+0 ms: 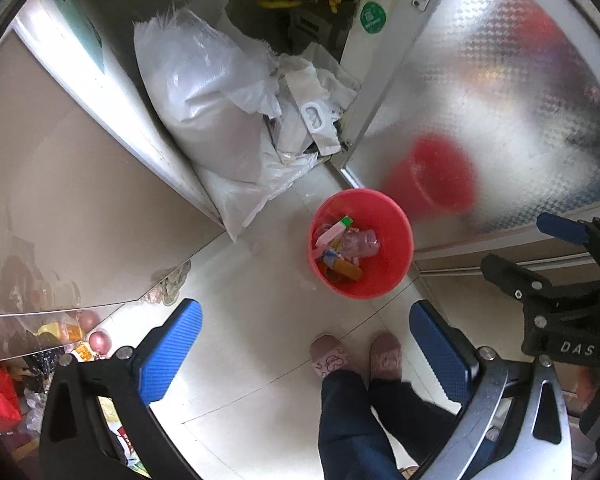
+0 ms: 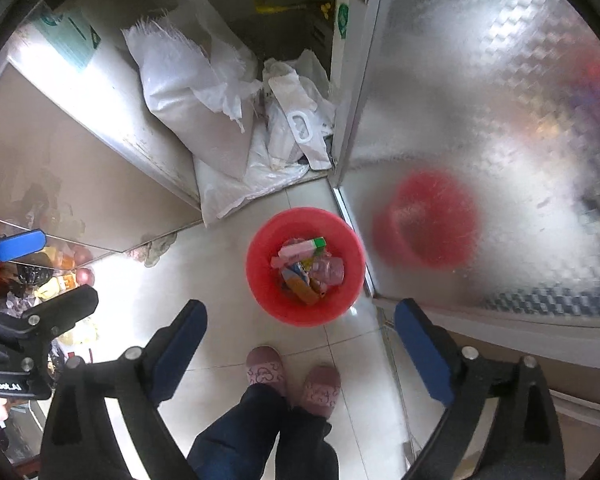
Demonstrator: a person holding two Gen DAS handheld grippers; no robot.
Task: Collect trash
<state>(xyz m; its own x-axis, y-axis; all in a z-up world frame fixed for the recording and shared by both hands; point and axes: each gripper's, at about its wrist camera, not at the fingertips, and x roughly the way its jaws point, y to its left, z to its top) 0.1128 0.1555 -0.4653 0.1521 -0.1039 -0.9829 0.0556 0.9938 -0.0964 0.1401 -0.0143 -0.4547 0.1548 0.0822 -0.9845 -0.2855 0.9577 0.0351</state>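
With both jaws spread and empty, the right tool (image 2: 300, 344) and left tool (image 1: 304, 356) hang over the red bin (image 2: 260, 288) on the floor; its light, crumply wrappers (image 2: 306, 268) want pinching at an edge.

Red bucket (image 2: 306, 266) upright, holding wrappers (image 2: 302, 258), perhaps cartons.

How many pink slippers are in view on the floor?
2. One pink patterned slipper and the other sit side by side on the pale tiled floor, on the person's feet, just below the red plastic bucket. None looks hidden.
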